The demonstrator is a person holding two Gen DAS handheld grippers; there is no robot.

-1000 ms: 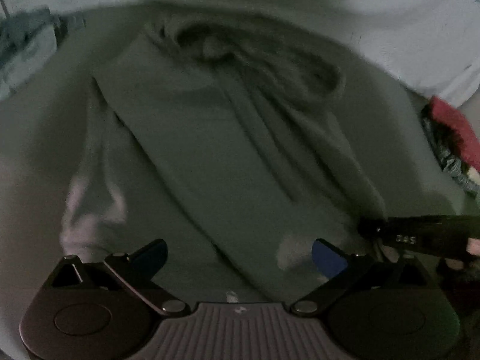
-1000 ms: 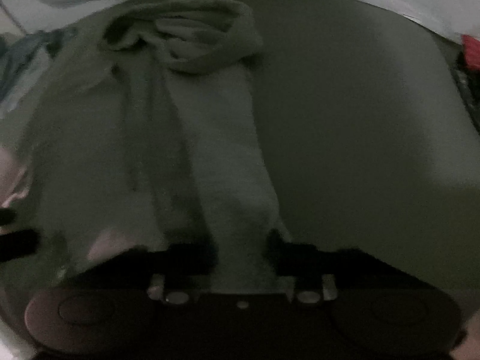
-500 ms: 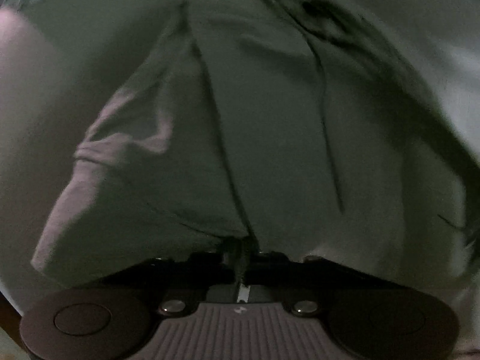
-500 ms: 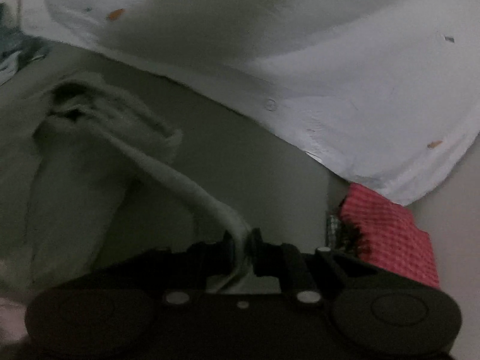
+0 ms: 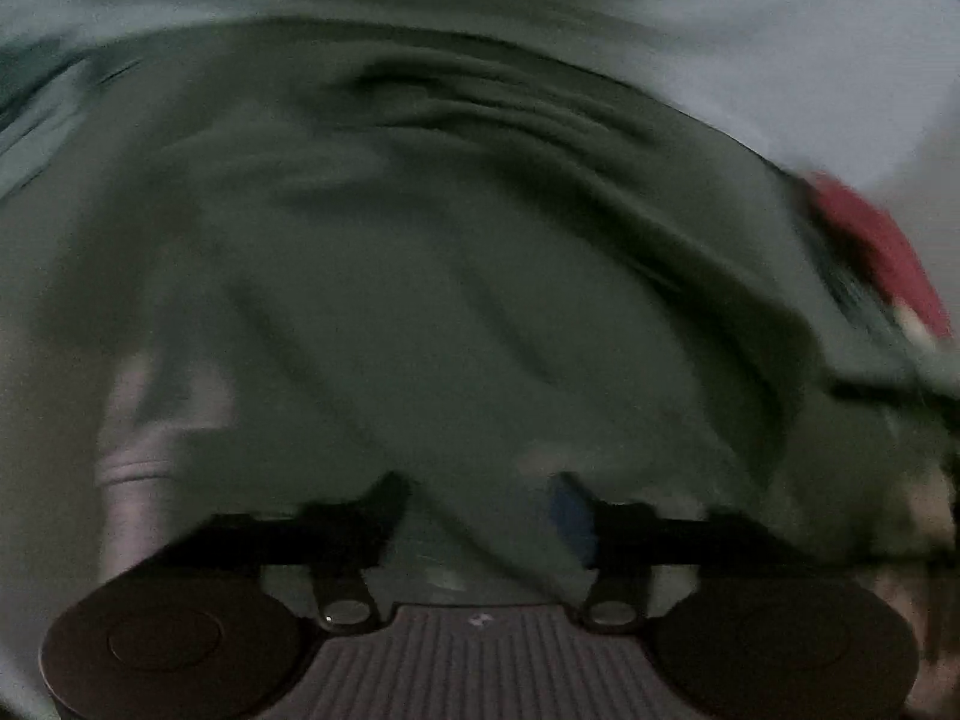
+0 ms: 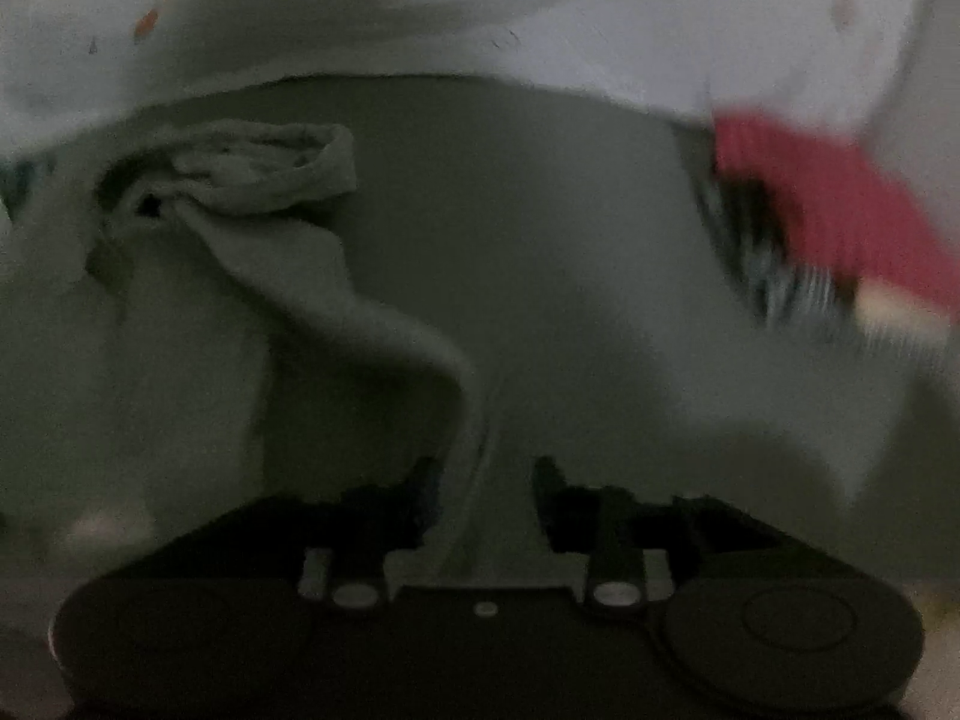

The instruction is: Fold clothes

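Observation:
A grey-green garment (image 5: 480,300) lies spread and creased on a grey surface; the left wrist view is blurred. My left gripper (image 5: 480,510) hangs over its near edge with its jaws opening, cloth below and between the fingers but not pinched. In the right wrist view a bunched end of the garment (image 6: 264,168) lies at the upper left. A narrow strip of it (image 6: 372,324) trails down to my right gripper (image 6: 486,480). Those jaws are opening too, and the strip rests against the left finger only.
A white sheet (image 6: 480,12) covers the far side. A red cloth (image 6: 828,204) and a striped one (image 6: 762,264) lie at the right, the red one also in the left wrist view (image 5: 876,252). Bare grey surface (image 6: 570,240) lies between the garment and them.
Half a second ago both grippers were shut on the garment's cloth; both have now parted and let it go. The right gripper's strip has gone slack.

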